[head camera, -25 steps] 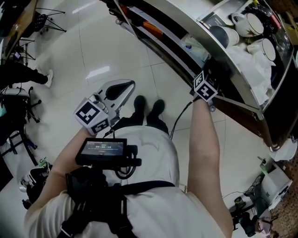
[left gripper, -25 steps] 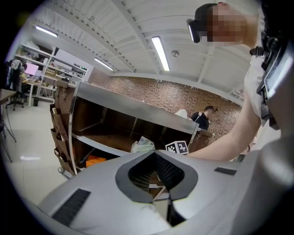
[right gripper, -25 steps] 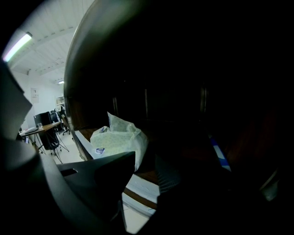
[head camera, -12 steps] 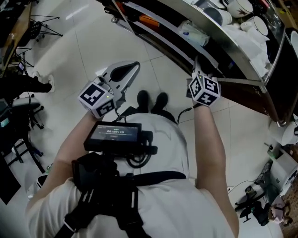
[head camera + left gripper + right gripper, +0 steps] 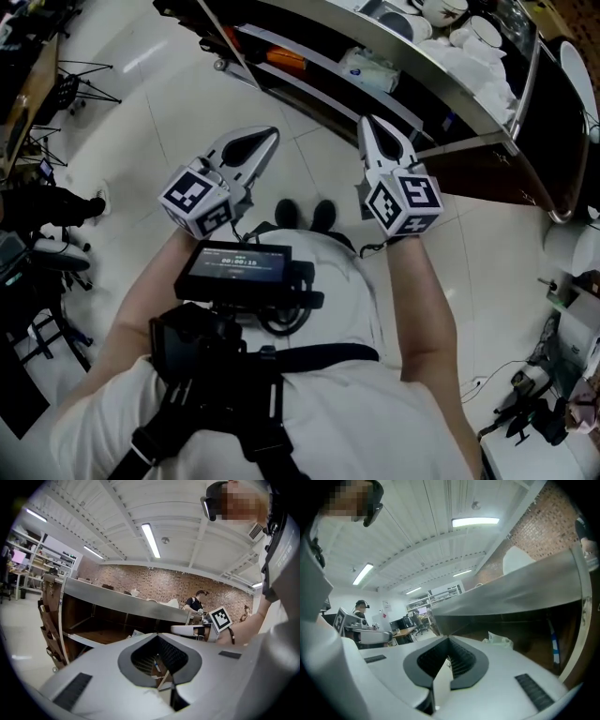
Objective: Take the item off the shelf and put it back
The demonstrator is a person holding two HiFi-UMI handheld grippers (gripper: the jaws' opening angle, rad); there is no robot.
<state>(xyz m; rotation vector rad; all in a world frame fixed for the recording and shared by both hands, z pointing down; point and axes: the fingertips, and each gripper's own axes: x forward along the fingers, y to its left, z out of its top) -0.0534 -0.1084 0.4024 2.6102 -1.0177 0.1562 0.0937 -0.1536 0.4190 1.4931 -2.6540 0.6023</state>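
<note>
The jaws of the right gripper [image 5: 448, 638] are pressed together with nothing between them, and those of the left gripper [image 5: 157, 634] are likewise closed and empty. Both are held side by side, pointing toward the shelf [image 5: 328, 89] (neither touches it). A white packet [image 5: 370, 68] lies on a shelf board, apart from both.

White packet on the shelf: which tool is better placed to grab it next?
Right, probably. The right tool points toward the white packet and sits nearer the shelf; the left tool hangs farther off. Both are shut and empty, so it must open first.
</note>
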